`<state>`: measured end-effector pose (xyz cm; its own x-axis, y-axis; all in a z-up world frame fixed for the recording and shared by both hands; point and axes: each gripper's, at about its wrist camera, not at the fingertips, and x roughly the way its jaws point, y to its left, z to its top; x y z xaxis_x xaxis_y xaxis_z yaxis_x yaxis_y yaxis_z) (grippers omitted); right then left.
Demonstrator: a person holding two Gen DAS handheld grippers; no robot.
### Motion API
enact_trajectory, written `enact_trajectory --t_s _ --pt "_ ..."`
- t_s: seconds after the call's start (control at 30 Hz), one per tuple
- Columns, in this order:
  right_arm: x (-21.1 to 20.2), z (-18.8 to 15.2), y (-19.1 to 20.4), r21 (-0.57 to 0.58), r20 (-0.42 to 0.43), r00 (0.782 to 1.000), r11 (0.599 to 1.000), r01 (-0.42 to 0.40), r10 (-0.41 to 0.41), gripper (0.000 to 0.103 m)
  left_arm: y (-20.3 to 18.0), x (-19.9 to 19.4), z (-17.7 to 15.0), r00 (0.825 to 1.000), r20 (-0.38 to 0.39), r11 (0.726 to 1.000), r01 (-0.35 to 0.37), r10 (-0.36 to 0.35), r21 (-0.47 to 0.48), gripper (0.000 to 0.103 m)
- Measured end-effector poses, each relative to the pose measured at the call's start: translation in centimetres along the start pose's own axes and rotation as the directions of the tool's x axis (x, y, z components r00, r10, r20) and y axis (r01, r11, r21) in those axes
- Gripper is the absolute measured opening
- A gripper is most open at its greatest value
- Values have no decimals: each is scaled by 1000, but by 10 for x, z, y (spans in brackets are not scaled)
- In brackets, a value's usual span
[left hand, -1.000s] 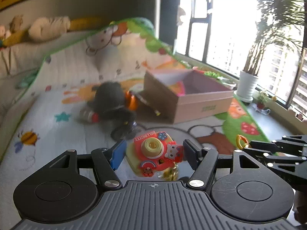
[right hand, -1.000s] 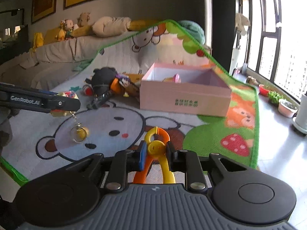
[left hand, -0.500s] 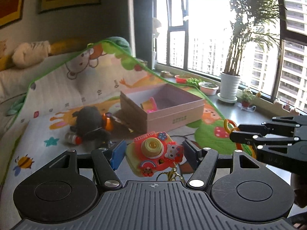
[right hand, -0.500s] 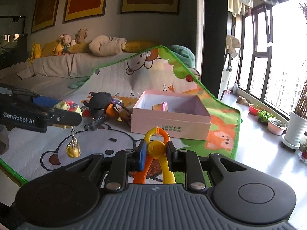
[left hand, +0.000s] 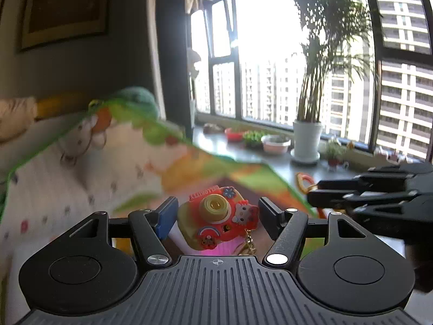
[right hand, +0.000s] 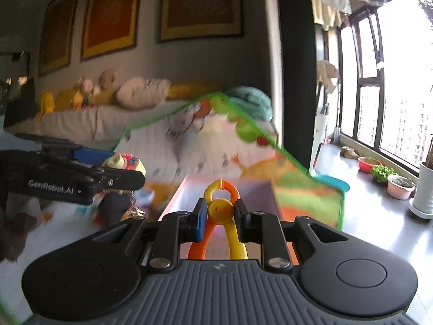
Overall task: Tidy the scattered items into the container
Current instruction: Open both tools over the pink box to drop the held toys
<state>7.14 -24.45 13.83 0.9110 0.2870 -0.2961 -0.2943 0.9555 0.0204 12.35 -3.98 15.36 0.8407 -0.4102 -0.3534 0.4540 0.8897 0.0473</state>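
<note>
Right gripper (right hand: pixel 218 218) clamped on orange-yellow toy pliers (right hand: pixel 219 211), left gripper (left hand: pixel 216 215) jaws wide around camera keychain (left hand: pixel 216 218), grip unclear, pink box (right hand: pixel 257 189) just ahead below on play mat (right hand: pixel 151 146); centre over box, lower, release.

The pink box (right hand: pixel 230 189) lies open-topped directly ahead of the right gripper (right hand: pixel 218 211), no object between them. The left gripper (right hand: pixel 119 174) crowds the box's left side, beside a dark plush toy (right hand: pixel 113 207) on the mat (right hand: pixel 173 162).
</note>
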Motion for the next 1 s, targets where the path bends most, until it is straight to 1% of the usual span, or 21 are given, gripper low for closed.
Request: enact_trajectory --t_s 0.03,0.07,0.1,0.17,0.2,0.23,0.3,0.37,0.43,0.5,0.57,0.67,0.73,0.77,0.83,0.87,0.9,0.93,0.97,1.0 --pt "19 10 -6 2 16 1000 1000 11 -11 21 6 16 14 1000 9 1000 13 -13 -16 73" --pt "34 17 -10 -4 33 999 1000 19 -19 23 14 31 26 999 12 999 31 -31 -40 79" --pt "51 23 -15 -17 36 999 1000 24 -23 34 22 43 34 999 9 997 44 -44 -65 95" --pt "74 29 -24 -10 25 999 999 47 -47 48 38 58 40 999 19 990 44 -41 -136 97" --pt "78 29 -28 10 28 998 998 61 -61 59 45 59 37 999 18 986 40 -38 -161 97" --pt "80 27 -34 36 33 997 997 63 -64 65 51 57 32 999 15 983 37 -35 -179 97" --pt "76 19 -42 79 53 996 994 70 -74 92 59 50 13 1000 -3 982 4 -5 -191 99" --pt "71 6 -45 100 64 994 991 84 -91 103 63 40 -18 997 -47 982 -63 56 -177 101" --pt "67 -11 -42 104 41 996 992 75 -79 103 64 29 -49 990 -103 981 -109 93 -163 102" --pt "66 -28 -33 88 -2 999 995 51 -51 103 66 17 -82 978 -167 976 -152 126 -155 102" --pt "64 -44 -16 52 -31 999 998 28 -27 103 69 3 -114 958 -224 965 -215 179 -149 103" --pt "62 -58 18 -31 -66 998 999 -9 7 103 78 -18 -147 925 -287 935 -308 250 -178 103" --pt "61 -62 47 -108 -79 996 993 -48 39 103 87 -31 -160 909 -307 911 -354 283 -209 103" --pt "61 -63 61 -151 -80 995 986 -67 56 103 90 -38 -164 905 -308 902 -370 294 -224 103" --pt "62 -67 94 -262 -70 994 960 -95 79 103 96 -49 -171 904 -298 888 -383 305 -253 103" --pt "63 -69 110 -322 -68 994 941 -106 89 101 98 -53 -174 906 -288 884 -387 312 -261 103" --pt "65 -70 125 -380 -72 992 917 -121 101 88 99 -57 -177 904 -277 880 -396 325 -261 103" --pt "70 -72 142 -438 -93 989 887 -145 116 80 97 -61 -181 900 -269 875 -411 344 -255 103" --pt "76 -72 155 -482 -118 985 861 -164 122 65 95 -66 -184 896 -261 869 -424 360 -254 103" --pt "83 -73 167 -517 -137 983 838 -173 119 52 93 -71 -184 897 -250 865 -425 363 -268 103"
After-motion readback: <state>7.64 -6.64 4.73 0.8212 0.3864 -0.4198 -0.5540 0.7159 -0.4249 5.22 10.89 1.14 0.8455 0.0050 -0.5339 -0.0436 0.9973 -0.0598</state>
